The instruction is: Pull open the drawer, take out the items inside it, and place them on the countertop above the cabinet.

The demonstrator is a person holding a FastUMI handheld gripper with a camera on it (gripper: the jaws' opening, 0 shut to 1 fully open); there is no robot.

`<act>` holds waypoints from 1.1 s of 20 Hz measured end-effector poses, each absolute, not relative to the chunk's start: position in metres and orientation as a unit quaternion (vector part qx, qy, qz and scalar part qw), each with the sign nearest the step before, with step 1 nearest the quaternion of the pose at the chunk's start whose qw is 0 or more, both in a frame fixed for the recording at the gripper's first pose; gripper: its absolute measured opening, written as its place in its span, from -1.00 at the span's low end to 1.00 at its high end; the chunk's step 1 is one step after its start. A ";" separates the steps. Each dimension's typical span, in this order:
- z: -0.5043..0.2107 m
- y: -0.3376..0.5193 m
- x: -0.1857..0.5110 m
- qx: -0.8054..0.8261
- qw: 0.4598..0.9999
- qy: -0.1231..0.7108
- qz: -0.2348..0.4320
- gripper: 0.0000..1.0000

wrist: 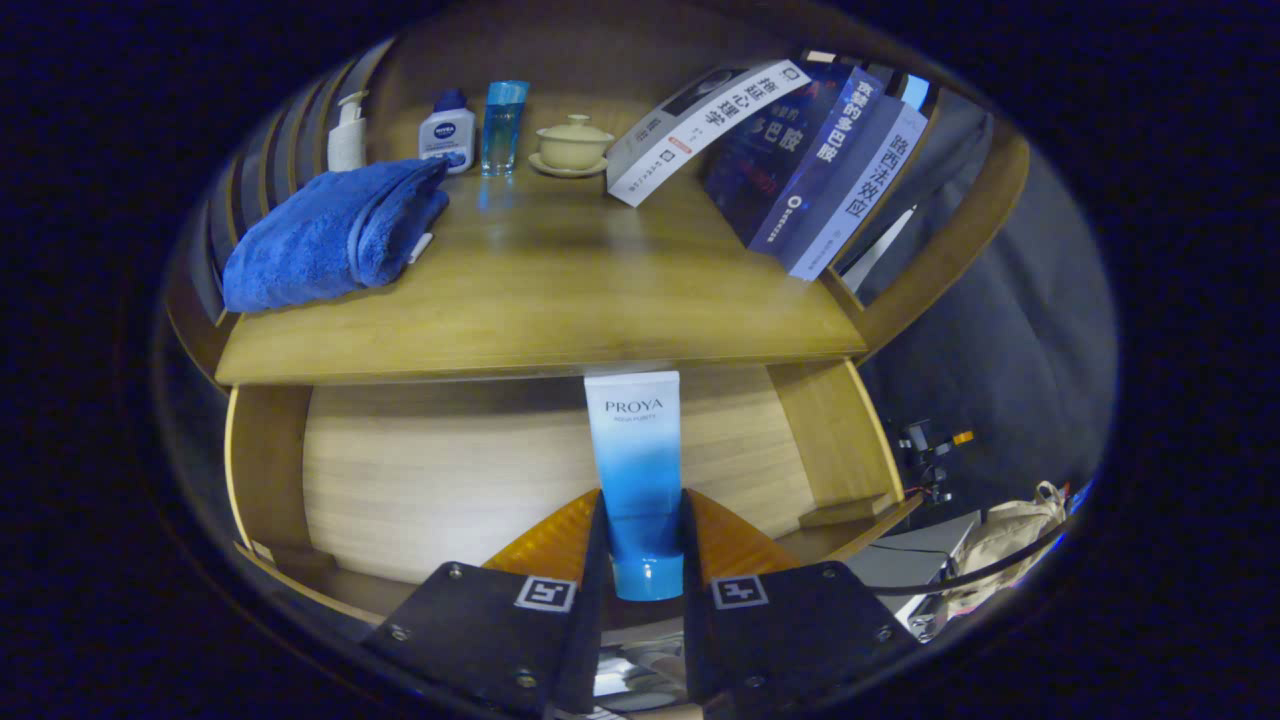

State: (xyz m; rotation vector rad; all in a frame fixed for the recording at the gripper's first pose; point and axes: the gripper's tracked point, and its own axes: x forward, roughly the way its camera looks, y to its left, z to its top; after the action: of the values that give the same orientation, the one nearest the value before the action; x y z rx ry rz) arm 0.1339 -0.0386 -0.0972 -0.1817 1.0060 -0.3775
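A white-to-blue tube (636, 470) stands upright between my two fingers, cap end down, and my gripper (640, 530) is shut on its lower blue part. The tube hangs over the open wooden drawer (430, 470), whose pale bottom lies behind it. The tube's top reaches the front edge of the wooden countertop (560, 300) above the drawer.
On the countertop lie a folded blue towel (330, 235) at the left, a pump bottle (348, 135), a small white bottle (446, 130), a blue glass bottle (502, 125) and a lidded cup on a saucer (572, 145) at the back. Several leaning books (800, 150) stand at the right.
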 end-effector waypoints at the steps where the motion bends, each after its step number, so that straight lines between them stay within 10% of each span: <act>1: -0.094 -0.039 0.132 -0.087 0.857 0.474 -0.183 -0.31; 22: -0.039 -0.029 0.219 -0.001 0.930 0.344 -0.129 -0.31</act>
State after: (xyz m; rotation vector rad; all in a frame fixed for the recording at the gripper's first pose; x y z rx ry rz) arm 0.2185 -0.0288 -0.0391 -0.0025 0.7049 -0.2639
